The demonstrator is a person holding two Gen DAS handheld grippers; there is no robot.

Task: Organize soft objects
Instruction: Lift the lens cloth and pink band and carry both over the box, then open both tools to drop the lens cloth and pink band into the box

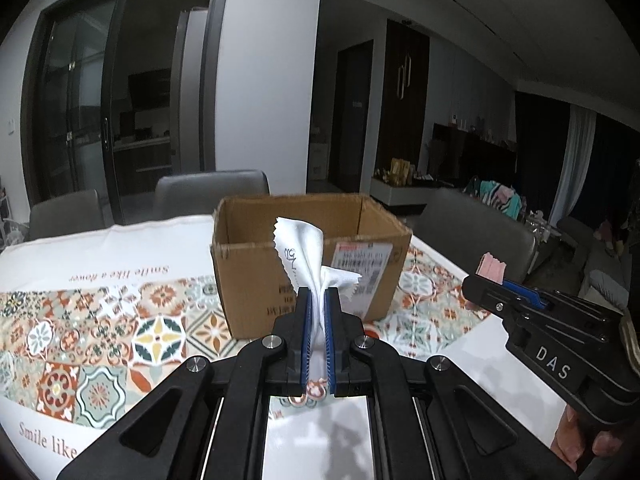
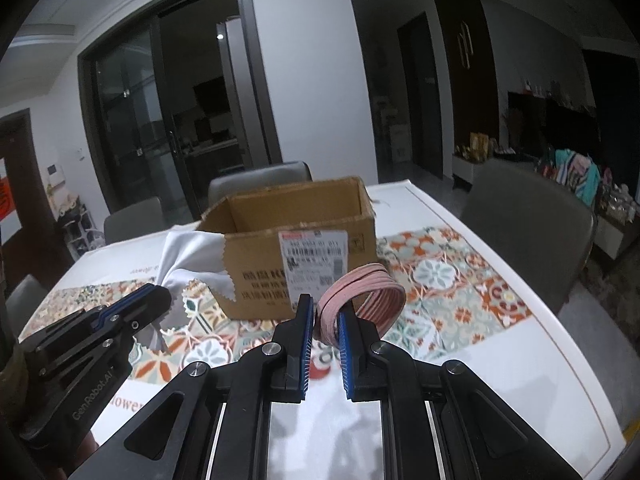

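While both grippers are raised before the open cardboard box (image 2: 296, 236), each is loaded.
Left gripper (image 1: 318, 300) clamps the white cloth (image 1: 308, 256); right gripper (image 2: 326, 316) clamps the pink coiled band (image 2: 362, 292).

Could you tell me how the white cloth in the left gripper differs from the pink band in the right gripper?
The white cloth is a thin sheet with zigzag edges, bunched and fanning loosely upward; the pink band is a ribbed closed loop keeping its ring shape. The cloth carries a small dark print; the band looks plain. The left gripper pinches the cloth flat between its pads, while the right gripper clamps one side of the loop. Both are held above the table before the cardboard box.
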